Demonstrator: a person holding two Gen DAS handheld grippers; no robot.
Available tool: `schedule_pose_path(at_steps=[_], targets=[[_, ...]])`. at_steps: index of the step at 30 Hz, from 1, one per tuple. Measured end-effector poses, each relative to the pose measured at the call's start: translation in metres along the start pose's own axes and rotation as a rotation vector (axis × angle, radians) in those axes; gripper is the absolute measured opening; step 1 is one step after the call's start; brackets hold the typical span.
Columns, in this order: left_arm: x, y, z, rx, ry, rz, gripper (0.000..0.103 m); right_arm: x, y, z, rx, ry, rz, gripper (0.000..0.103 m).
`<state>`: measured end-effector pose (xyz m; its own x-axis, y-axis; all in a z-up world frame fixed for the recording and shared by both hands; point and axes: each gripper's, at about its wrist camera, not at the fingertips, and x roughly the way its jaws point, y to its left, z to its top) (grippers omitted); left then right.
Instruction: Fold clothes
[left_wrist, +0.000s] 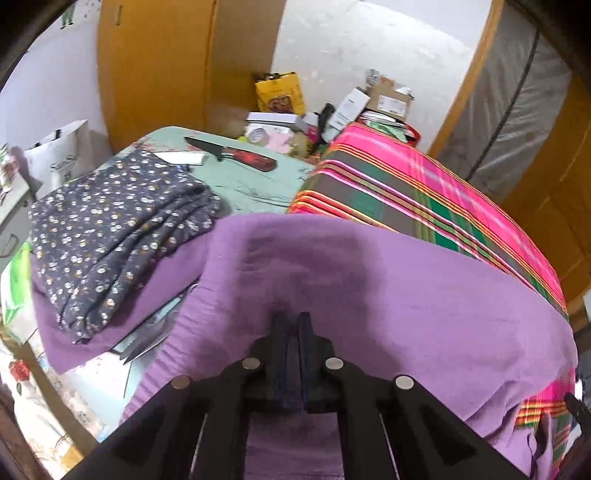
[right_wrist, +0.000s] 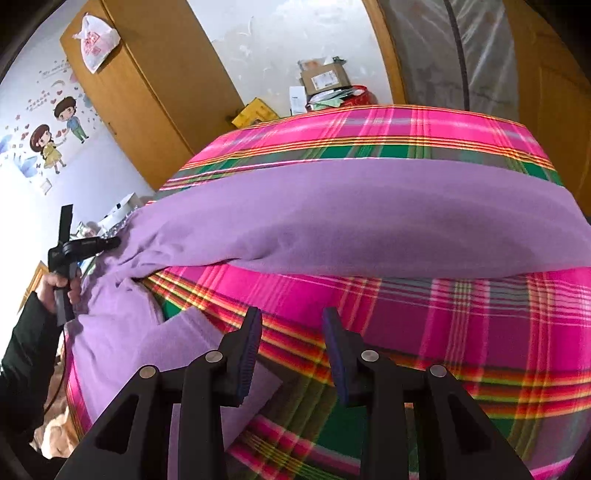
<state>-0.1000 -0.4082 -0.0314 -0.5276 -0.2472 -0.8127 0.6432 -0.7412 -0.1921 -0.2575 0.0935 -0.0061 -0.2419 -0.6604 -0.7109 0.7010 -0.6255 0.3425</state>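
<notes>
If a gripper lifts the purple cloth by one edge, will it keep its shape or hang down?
It will probably hang down: the purple cloth already sags and wrinkles where it lies over the plaid blanket. It looks thin and likely light, so one corner may trail. The knit surface seems matte, so it should not slip easily from the fingers.

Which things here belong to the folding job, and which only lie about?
For the job: purple garment; floral garment; left claw; right claw.

Lying about: knife; yellow box; cardboard box; scissors.
</notes>
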Motion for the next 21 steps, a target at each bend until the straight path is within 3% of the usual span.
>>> schedule_pose_path(at_steps=[7, 14, 21], targets=[[-0.039, -0.035, -0.042, 0.104, -0.025, -0.116, 0.006, -0.016, 0.026, -0.022, -0.003, -0.013, 0.046, 0.035], [-0.071, -0.083, -0.096, 0.211, -0.013, -0.219, 0.006, -0.019, 0.053, -0.057, -0.033, 0.037, 0.073, 0.035], [-0.089, -0.122, -0.143, 0.261, 0.009, -0.254, 0.006, -0.026, 0.047, -0.078, 0.069, 0.026, 0.059, 0.036]])
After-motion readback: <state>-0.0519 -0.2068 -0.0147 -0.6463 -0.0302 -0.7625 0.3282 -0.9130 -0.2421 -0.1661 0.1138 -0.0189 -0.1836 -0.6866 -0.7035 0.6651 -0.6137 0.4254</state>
